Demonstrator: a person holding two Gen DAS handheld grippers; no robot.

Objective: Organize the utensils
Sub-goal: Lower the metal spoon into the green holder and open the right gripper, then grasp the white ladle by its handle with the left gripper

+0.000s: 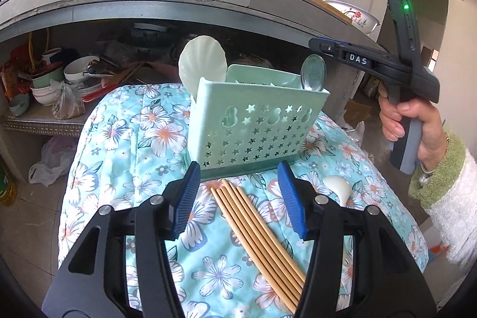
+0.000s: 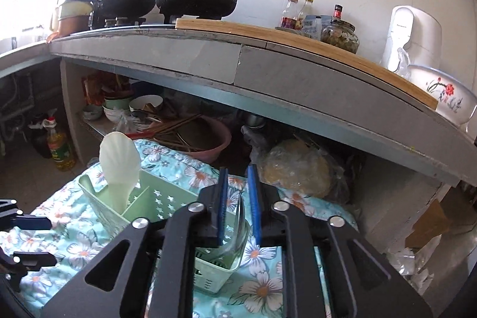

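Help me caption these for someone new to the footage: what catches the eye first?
The mint-green utensil caddy stands upright on the floral cloth, with a pale shell-shaped scoop and a clear spoon sticking out of its top. A bundle of bamboo chopsticks lies on the cloth in front of it, between the left gripper's open blue pads.

One green holder point(image 1: 256, 127), two spoons point(image 1: 311, 76) in it, one white spoon point(image 1: 338, 187), six chopsticks point(image 1: 256, 231)
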